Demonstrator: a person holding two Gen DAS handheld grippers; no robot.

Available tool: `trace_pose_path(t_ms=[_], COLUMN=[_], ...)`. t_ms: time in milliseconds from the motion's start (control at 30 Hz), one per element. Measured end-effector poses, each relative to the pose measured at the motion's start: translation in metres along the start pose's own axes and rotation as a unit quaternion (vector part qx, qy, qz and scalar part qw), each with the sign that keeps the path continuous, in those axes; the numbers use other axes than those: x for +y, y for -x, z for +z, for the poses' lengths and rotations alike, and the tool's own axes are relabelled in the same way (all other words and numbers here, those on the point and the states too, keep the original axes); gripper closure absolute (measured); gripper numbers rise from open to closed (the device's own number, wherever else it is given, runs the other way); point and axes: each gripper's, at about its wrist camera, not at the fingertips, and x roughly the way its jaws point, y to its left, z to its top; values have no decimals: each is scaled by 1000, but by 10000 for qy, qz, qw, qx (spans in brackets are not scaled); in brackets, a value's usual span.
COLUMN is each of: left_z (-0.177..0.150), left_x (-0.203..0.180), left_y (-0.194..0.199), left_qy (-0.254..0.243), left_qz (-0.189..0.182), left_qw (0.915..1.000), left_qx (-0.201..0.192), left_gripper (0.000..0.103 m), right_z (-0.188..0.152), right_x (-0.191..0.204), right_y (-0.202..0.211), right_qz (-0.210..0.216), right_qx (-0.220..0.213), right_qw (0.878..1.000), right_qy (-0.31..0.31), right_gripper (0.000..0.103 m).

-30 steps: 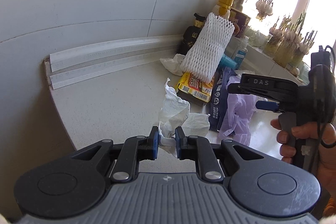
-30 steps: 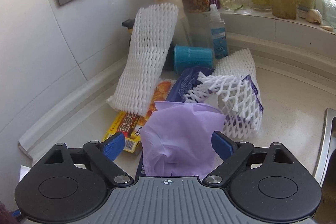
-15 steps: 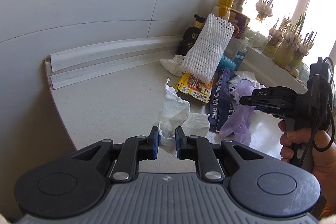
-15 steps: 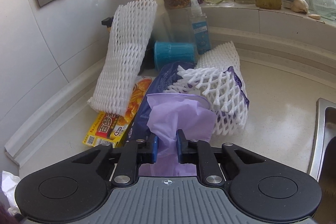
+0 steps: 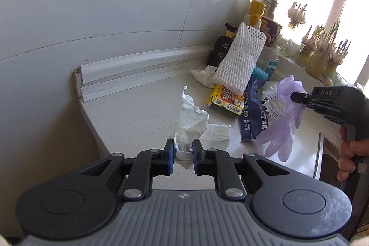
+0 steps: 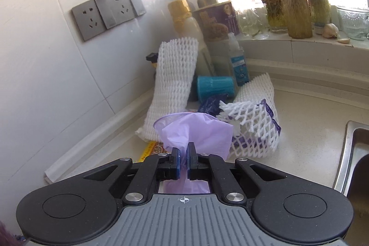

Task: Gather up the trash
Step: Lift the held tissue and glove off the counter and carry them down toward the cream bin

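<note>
The pale speckled stone bench runs under a white tiled wall, a steel sink at its right edge. Against the wall leans a tall white foam net sleeve over a yellow printed carton, with a dark blue plastic wrapper beside it. The right tongs are clamped on a lilac disposable glove, which hangs clear above the bench. The left tongs are clamped on a crumpled white paper tissue near the bench's front edge.
</note>
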Motion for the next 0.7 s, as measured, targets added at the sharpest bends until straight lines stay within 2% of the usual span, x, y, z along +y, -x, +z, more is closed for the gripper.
trace_pose_path(t_ms=[367, 700], left_z=[-7, -25], left_x=[41, 88], left_y=[34, 57], left_qy=[255, 639], left_qz=[339, 694], left_qw=[9990, 9949], left_qx=[141, 355], left_gripper=[89, 89], right_z=[4, -34], right_x=[63, 136], right_y=[44, 56], right_qz=[1005, 1836], right_qx=[-123, 316], right_qw=[9947, 9806], right_qy=[184, 606], right_gripper=[100, 100])
